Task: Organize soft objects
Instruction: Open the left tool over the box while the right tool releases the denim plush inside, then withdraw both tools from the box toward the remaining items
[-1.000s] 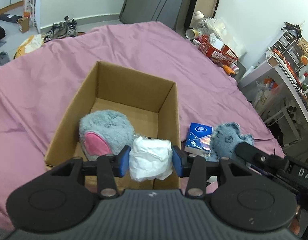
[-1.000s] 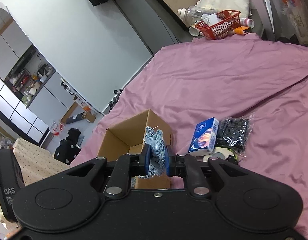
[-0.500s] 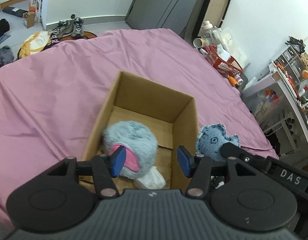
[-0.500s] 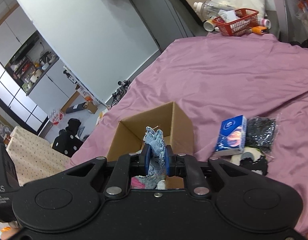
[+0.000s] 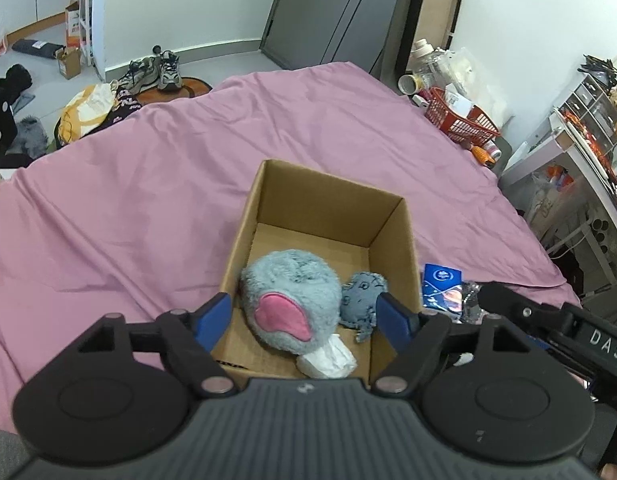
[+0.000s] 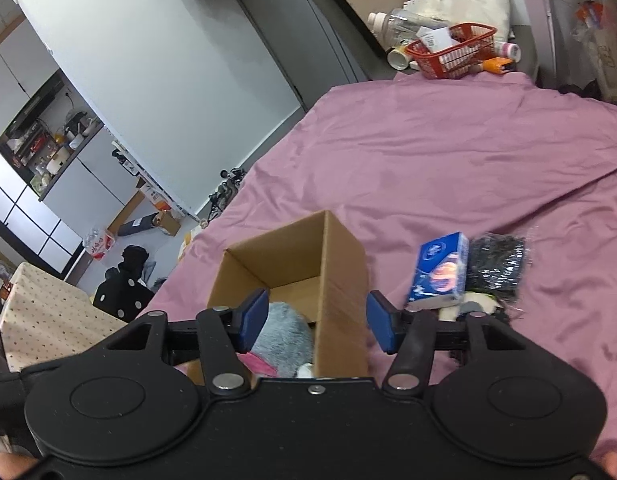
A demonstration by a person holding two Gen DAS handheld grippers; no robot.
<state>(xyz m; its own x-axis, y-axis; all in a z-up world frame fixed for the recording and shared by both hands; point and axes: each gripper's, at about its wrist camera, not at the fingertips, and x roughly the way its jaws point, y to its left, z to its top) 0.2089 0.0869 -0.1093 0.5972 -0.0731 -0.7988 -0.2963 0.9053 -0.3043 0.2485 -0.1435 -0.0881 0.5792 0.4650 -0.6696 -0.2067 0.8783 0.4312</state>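
Observation:
An open cardboard box (image 5: 392,236) (image 6: 340,264) sits on the purple bed sheet. Inside lie a fluffy grey-blue plush with a pink patch (image 5: 290,300) (image 6: 282,334), a small blue denim plush (image 5: 362,298) and a white crumpled tissue wad (image 5: 328,360). My left gripper (image 5: 304,320) is open and empty above the box's near edge. My right gripper (image 6: 314,322) is open and empty over the box's right wall. A blue tissue pack (image 5: 442,286) (image 6: 440,270) and a black glittery bag (image 6: 496,260) lie on the sheet right of the box.
A red basket (image 5: 460,120) (image 6: 448,54) with bottles and cups sits at the bed's far corner. A cluttered shelf (image 5: 588,128) stands to the right. Shoes (image 5: 156,70) and bags lie on the floor beyond the bed.
The left gripper opened and dropped the white tissue wad into the box. The right gripper opened and released the denim plush, which now lies inside the box.

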